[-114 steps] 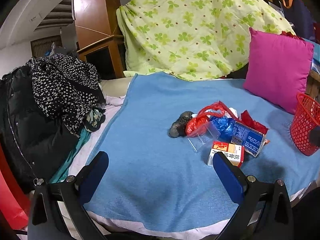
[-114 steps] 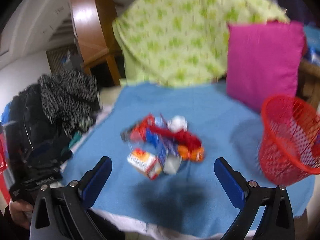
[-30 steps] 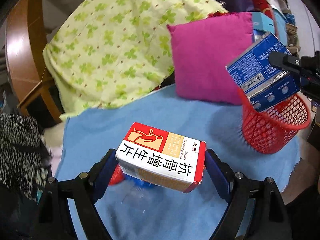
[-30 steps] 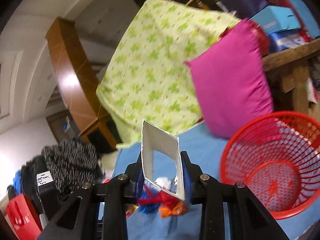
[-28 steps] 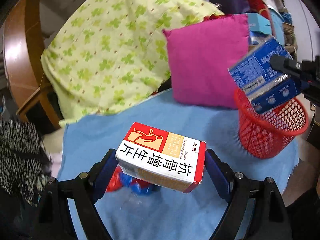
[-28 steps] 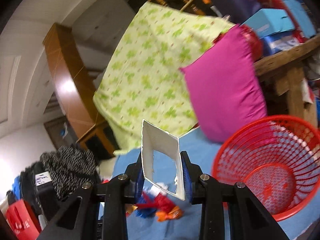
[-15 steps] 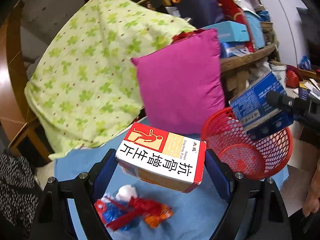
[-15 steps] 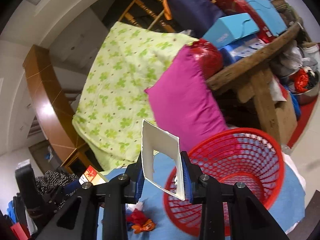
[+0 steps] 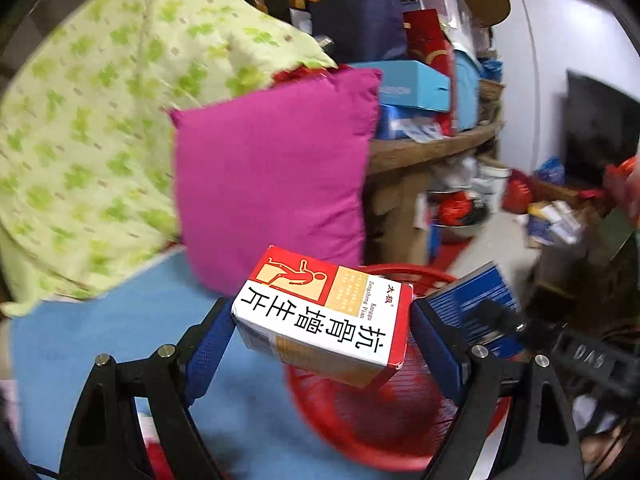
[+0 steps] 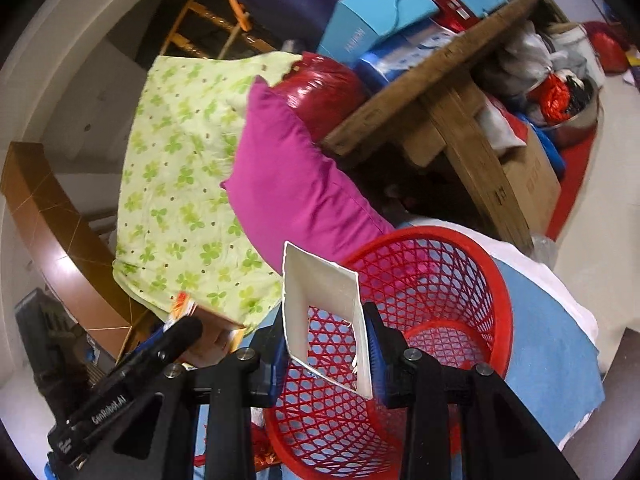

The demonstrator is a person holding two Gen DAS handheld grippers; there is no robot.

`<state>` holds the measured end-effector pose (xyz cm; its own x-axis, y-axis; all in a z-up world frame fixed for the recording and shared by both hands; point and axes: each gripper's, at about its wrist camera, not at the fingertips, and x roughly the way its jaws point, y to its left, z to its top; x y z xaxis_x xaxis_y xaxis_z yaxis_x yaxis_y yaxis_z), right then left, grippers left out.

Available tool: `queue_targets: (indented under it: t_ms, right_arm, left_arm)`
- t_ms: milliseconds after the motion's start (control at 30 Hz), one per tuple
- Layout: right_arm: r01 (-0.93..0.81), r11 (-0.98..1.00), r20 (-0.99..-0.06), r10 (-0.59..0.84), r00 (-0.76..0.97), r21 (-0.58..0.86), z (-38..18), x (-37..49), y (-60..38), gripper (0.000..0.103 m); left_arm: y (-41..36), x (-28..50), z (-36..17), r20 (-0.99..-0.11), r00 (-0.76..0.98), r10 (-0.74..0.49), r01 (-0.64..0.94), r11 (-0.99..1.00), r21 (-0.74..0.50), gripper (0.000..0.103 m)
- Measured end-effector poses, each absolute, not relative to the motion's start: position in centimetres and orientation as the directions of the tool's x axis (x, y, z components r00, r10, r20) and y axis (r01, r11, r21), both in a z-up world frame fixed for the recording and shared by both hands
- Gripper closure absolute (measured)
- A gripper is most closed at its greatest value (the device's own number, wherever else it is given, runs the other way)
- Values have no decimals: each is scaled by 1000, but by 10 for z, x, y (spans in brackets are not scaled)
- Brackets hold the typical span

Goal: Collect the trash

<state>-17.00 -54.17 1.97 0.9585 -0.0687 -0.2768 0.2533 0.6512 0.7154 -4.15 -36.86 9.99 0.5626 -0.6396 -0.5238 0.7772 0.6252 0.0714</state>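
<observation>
The left gripper [image 9: 322, 334] holds a red and white medicine box [image 9: 324, 316] crosswise between its 2 blue pads [image 9: 208, 346], which press on the box's short ends; the jaws stand wide because the box is wide. The box sits tilted, its printed white face toward the camera. Directly beyond and below these jaws lies the red mesh basket [image 9: 384, 412], its rim showing just behind the box and its floor underneath it. The basket rests on a blue cover [image 9: 100, 344]. Above and beyond the left pad leans a magenta pillow [image 9: 272, 184], and further left a green clover-print blanket [image 9: 84, 128].

To the right of the left gripper, just beside its right pad, a blue carton [image 9: 476, 308] is clamped in the right gripper [image 10: 326, 346]. From the right wrist view the carton's open white end [image 10: 324, 320] points at the camera, and the basket's mesh shows through it. The right jaws stand narrow and are opening at this moment, with the carton between them and the pads against its sides. The basket mouth [image 10: 492, 280] lies directly ahead of and below these jaws, tipped toward the camera. To the left of the right gripper, the left gripper's black frame [image 10: 132, 368] reaches in. A wooden table [image 10: 432, 76] stacked with boxes stands beyond the basket.
</observation>
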Motion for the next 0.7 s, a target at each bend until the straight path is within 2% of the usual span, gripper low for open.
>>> queue_targets:
  t_ms: [33,67,100,133,333,467,533,567,633,700]
  right_arm:
    - [265,648,-284,-78,956,714,19,-170,-543,63]
    - [273,640,-287,-84,954,718,18,-171,-545,47]
    - [270,633,-282,-84,956,726,17,-172,-546,24]
    - [269,628,-275,-90,957,730,17,-174,-546,20]
    - [239,693,-231,-107,967,680,30,-175,-527,20]
    - [211,826,-111,-180,977,522,62,-183,-478,20]
    - [196,878,-22,-208,978,437,75,-190,-445,10]
    - [180,892,25,-209,978,414,80,-193,-431,0]
    - [176,913,81,-220,972,368,84,-198,-412,0]
    - [192,923,99,-237,966,334,87,-200,-399,0]
  left_arm:
    - [-372,-39,96,-539,539,-647,789,612,54,14]
    - [-376,-36,90,-557,511,-654,801,598,32,14]
    - [-376,-34,84,-573,489,-658,809,588,15,14]
    - [-376,-32,78,-592,471,-654,810,586,-4,14]
    - [-330,-26,67,-597,473,-648,773,631,-73,14]
    - [-286,-20,66,-581,490,-650,733,668,-129,13]
    - [-266,-18,67,-576,504,-643,713,686,-142,13]
    - [-254,-15,69,-562,507,-653,707,689,-162,13]
    - [-232,-12,74,-544,522,-657,685,703,-191,13]
    - [-219,-9,80,-535,536,-653,668,716,-204,13]
